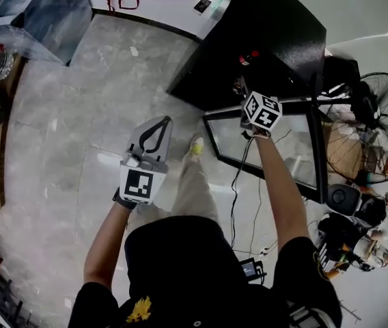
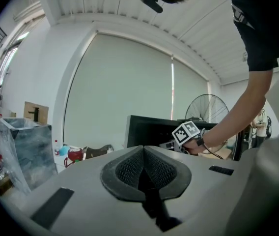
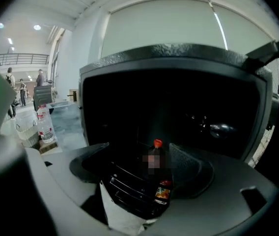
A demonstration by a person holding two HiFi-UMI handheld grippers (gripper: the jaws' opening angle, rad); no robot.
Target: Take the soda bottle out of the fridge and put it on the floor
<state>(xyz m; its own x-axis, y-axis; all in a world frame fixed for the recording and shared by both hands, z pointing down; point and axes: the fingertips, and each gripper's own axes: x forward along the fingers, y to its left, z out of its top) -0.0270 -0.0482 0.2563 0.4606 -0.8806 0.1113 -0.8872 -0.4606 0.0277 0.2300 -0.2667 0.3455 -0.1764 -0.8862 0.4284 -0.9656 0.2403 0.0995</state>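
Right gripper view: soda bottle (image 3: 160, 181) is seen upright inside the open fridge (image 3: 169, 63), between the wide-apart jaws of the right gripper (image 3: 142, 154), ungripped.
Idle tool: left gripper (image 2: 143, 152) is closed on nothing.
Remaining: grip, removal, placement on floor (image 1: 78, 115).

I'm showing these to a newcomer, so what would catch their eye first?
The black fridge at the head view's upper right stands with its glass door swung open, and the right gripper reaches toward it. In the right gripper view a red-capped soda bottle stands in the dark interior, framed by that gripper's open jaws but not gripped. The left gripper hangs shut and empty over the grey floor.
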